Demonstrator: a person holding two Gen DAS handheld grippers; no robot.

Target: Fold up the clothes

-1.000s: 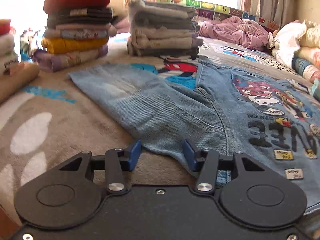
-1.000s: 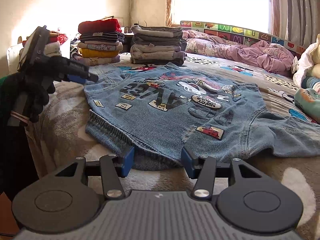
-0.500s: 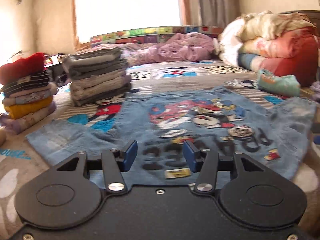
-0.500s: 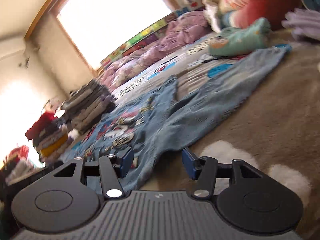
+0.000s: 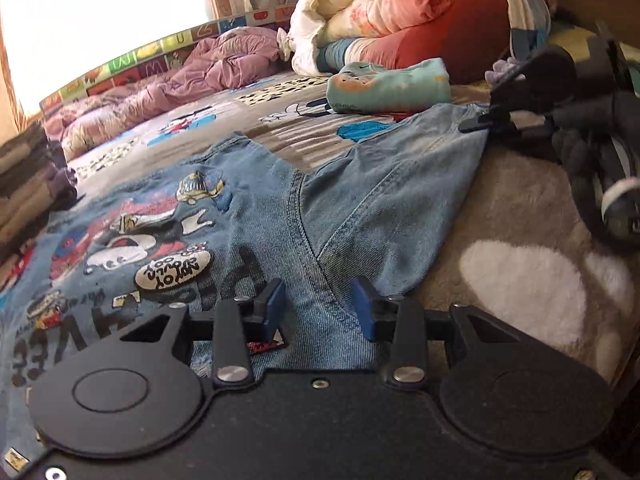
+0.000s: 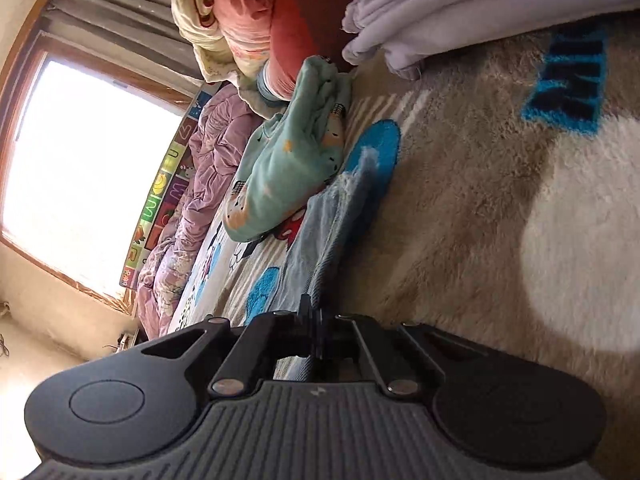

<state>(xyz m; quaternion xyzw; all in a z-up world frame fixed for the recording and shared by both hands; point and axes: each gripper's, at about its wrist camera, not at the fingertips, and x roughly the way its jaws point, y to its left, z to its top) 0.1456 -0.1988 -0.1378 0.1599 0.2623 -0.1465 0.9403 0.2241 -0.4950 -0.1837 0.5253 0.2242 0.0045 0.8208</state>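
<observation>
On the plush bed blanket the denim jacket lies flat. Right gripper is clamped on its sleeve cuff; left gripper is closing over the armpit seam, not yet pinching. A shallow bite could slip and skew the fold.

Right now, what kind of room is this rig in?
Probably a bedroom: a denim jacket lies on a plush cartoon-print blanket, rolled quilts are piled behind, and a curtained window is beyond.
</observation>
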